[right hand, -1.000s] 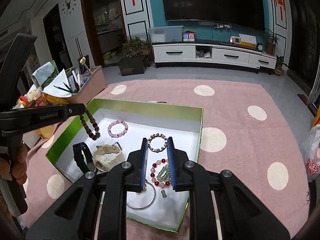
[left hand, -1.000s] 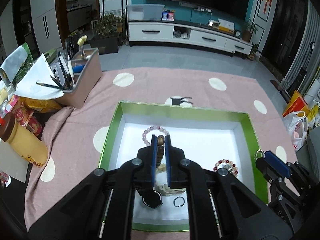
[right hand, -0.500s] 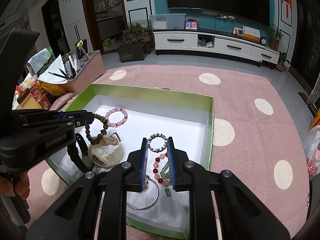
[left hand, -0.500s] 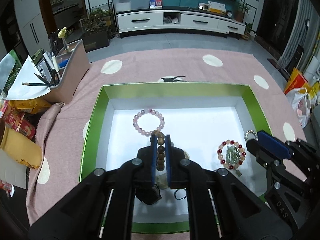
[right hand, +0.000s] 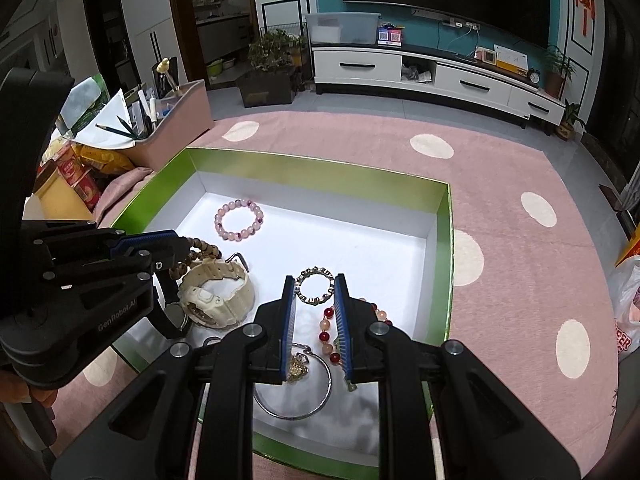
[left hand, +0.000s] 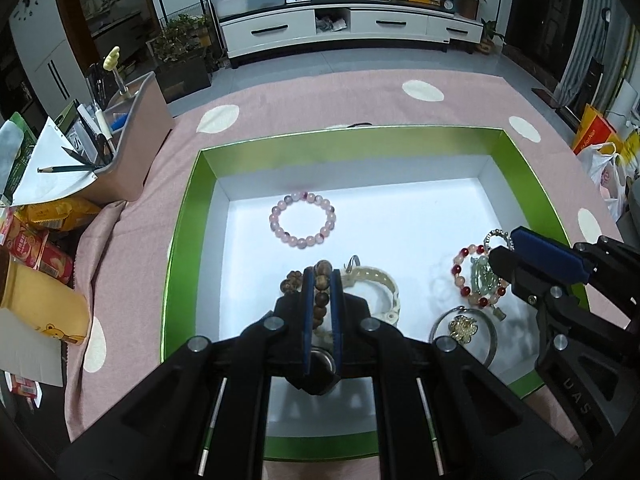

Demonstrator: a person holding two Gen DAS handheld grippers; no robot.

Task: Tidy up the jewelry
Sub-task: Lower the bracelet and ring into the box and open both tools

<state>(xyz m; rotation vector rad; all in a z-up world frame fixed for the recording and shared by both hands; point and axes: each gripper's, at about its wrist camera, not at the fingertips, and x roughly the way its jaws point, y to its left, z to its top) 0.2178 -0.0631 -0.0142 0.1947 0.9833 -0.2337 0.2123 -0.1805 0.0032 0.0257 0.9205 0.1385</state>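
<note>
My left gripper point(left hand: 322, 276) is shut on a brown wooden bead bracelet point(left hand: 321, 292), holding it low over a cream watch point(left hand: 374, 286) inside the green-rimmed white box point(left hand: 182, 216); it also shows in the right wrist view point(right hand: 182, 246). A pink bead bracelet point(left hand: 303, 219) lies at the box's back left. My right gripper point(right hand: 315, 294) is open and empty, straddling a small gold ring bracelet point(right hand: 315, 285) and a red bead bracelet point(right hand: 326, 334). A silver bangle point(right hand: 296, 396) with a gold charm lies beneath it.
The box sits on a pink polka-dot cloth point(right hand: 500, 208). A pink organiser with pencils point(left hand: 124, 148), snack packets and a yellow cup point(left hand: 40, 308) stand to the left. A black watch point(right hand: 172, 316) lies by the cream one.
My left gripper has lowered with the wooden bracelet towards the cream watch. My right gripper has moved forward and down over the gold ring bracelet.
</note>
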